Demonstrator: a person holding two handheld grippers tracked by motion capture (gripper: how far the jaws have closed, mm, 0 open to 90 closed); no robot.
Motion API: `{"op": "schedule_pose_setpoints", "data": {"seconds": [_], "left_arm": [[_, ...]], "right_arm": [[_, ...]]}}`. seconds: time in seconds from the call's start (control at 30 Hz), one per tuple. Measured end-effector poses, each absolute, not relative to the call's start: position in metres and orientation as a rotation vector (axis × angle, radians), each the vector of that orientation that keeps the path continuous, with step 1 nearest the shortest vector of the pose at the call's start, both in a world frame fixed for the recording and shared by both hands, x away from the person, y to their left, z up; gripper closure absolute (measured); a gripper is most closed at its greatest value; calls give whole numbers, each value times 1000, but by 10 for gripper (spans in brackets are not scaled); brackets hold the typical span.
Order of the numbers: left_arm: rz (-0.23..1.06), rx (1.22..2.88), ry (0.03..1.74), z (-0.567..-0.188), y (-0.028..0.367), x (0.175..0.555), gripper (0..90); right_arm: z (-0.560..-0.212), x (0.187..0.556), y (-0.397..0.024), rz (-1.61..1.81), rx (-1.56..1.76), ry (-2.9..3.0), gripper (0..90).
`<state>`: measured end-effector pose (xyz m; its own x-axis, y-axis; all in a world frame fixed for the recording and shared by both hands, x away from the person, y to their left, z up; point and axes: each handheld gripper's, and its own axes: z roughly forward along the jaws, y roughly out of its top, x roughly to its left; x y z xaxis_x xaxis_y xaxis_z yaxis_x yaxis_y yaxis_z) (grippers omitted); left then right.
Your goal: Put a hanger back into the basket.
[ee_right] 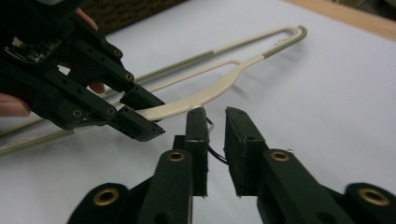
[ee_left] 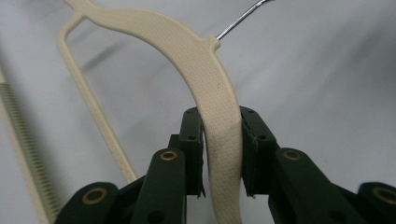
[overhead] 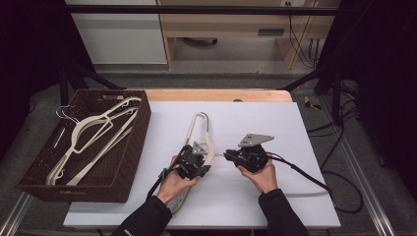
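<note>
A white sheet point(overhead: 255, 196) covered the table, and a dark woven basket point(overhead: 129, 162) of cream hangers sat at its left edge. On the sheet beside the basket lay one cream hanger point(overhead: 199, 123). The left gripper point(overhead: 193, 162) pinched that hanger's curved shoulder between its jaws; its own view showed the metal hook point(ee_left: 240, 18) beyond the grip. The right gripper point(ee_right: 215, 135), just beside the hanger, held its jaws slightly parted around a thin dark wire, which I could not make out from above.
</note>
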<state>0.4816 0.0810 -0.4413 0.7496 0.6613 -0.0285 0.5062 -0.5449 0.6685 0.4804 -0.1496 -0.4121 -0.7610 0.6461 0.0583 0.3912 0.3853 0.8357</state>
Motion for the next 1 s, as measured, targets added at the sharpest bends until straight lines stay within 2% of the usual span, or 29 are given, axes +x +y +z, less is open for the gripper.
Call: {"op": "schedule_pose_setpoints", "data": {"seconds": [0.3, 0.6, 0.8, 1.0], "left_arm": [[339, 2212, 901, -421, 105, 479, 756], [451, 2176, 965, -400, 130, 477, 789], [496, 2147, 1015, -393, 147, 481, 815], [526, 2128, 1060, -389, 160, 484, 842]], "right_arm": [[-383, 455, -177, 1462, 897, 2224, 528], [-385, 446, -195, 1476, 959, 2147, 303], [-389, 440, -203, 1501, 1004, 2114, 218], [-389, 433, -214, 1514, 1030, 2081, 171]]}}
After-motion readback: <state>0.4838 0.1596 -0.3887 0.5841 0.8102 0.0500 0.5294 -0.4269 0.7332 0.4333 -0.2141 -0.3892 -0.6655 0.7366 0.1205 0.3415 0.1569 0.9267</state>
